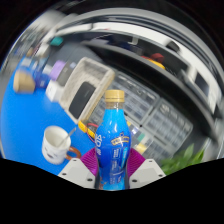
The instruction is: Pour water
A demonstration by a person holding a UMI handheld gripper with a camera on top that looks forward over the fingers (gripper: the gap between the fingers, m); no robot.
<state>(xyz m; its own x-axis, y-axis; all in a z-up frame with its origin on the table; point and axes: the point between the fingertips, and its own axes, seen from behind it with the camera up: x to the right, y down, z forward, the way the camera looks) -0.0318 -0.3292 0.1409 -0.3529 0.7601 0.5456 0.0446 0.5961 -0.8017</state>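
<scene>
Bottle [113,140] upright, pinched btwn tongs [113,172]; white cup [56,144] just left on blue surface [20,125].

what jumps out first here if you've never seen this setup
A bright blue bottle with a gold cap stands upright between the gripper's two fingers, which press on its lower part and seem to hold it up. Just beside it, down on the blue table, sits a white cup. Beyond the bottle is a grey wire basket.
</scene>
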